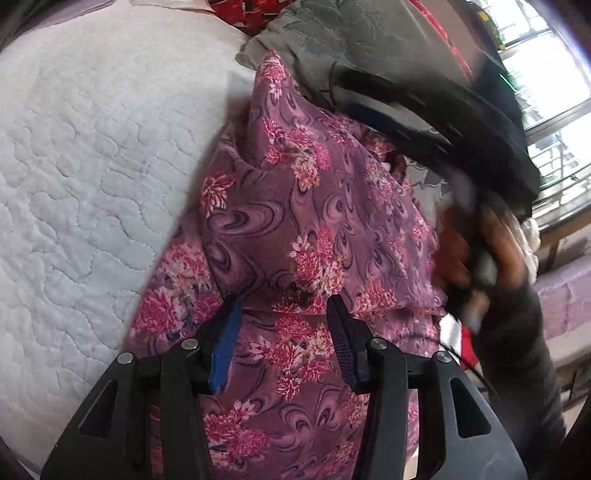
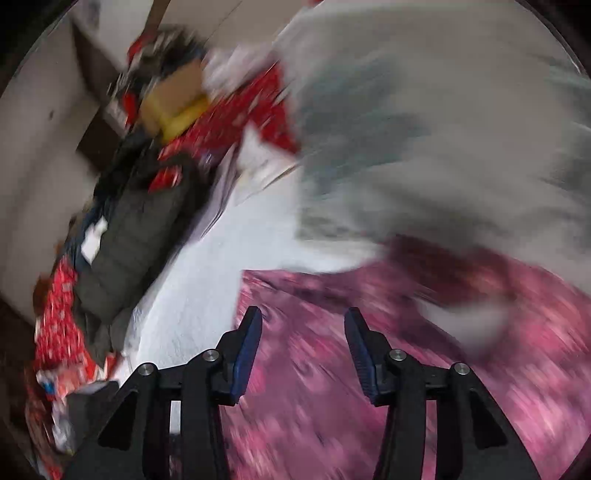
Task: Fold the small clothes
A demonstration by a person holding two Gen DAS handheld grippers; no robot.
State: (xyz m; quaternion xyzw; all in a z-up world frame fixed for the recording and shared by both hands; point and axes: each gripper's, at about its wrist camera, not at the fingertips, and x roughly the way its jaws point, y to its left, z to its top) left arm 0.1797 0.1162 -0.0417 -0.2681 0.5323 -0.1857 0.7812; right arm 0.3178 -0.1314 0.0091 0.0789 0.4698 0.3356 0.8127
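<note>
Underneath everything lies a white quilted mattress cover (image 1: 85, 177), with a purple floral garment (image 1: 295, 229) spread over its right part and one section raised into a peak. Beyond it sits a grey leaf-patterned cloth (image 1: 332, 33), blurred in the right wrist view. A dark padded jacket (image 2: 136, 229) and red printed fabric (image 2: 236, 110) lie along the far edge. The left gripper (image 1: 284, 314) hangs wide open above the garment, holding nothing. The right gripper (image 2: 303, 321) is likewise spread apart over the garment's edge, empty.
</note>
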